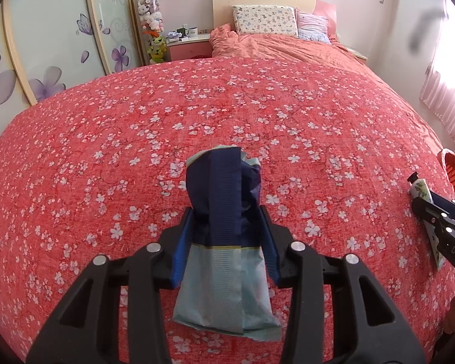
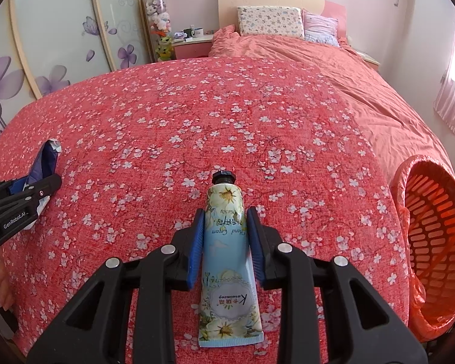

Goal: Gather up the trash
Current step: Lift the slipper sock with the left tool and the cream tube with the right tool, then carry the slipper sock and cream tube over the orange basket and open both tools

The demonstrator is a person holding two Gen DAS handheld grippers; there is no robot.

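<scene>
My left gripper (image 1: 226, 212) is shut on a crumpled navy and pale blue wrapper (image 1: 224, 236) and holds it above the red floral bedspread (image 1: 197, 115). My right gripper (image 2: 225, 214) is shut on a floral hand cream tube (image 2: 227, 261) with a black cap pointing away. The tube and right gripper show at the right edge of the left wrist view (image 1: 421, 191). The wrapper and left gripper show at the left edge of the right wrist view (image 2: 44, 166). An orange basket (image 2: 436, 242) lined with an orange bag stands at the bed's right side.
Pillows (image 2: 270, 21) and a rumpled salmon duvet (image 2: 333, 57) lie at the head of the bed. A pink nightstand (image 2: 191, 45) with mugs stands beyond it. A wardrobe with purple flowers (image 2: 45, 48) runs along the left. A curtain (image 2: 452, 106) hangs at the right.
</scene>
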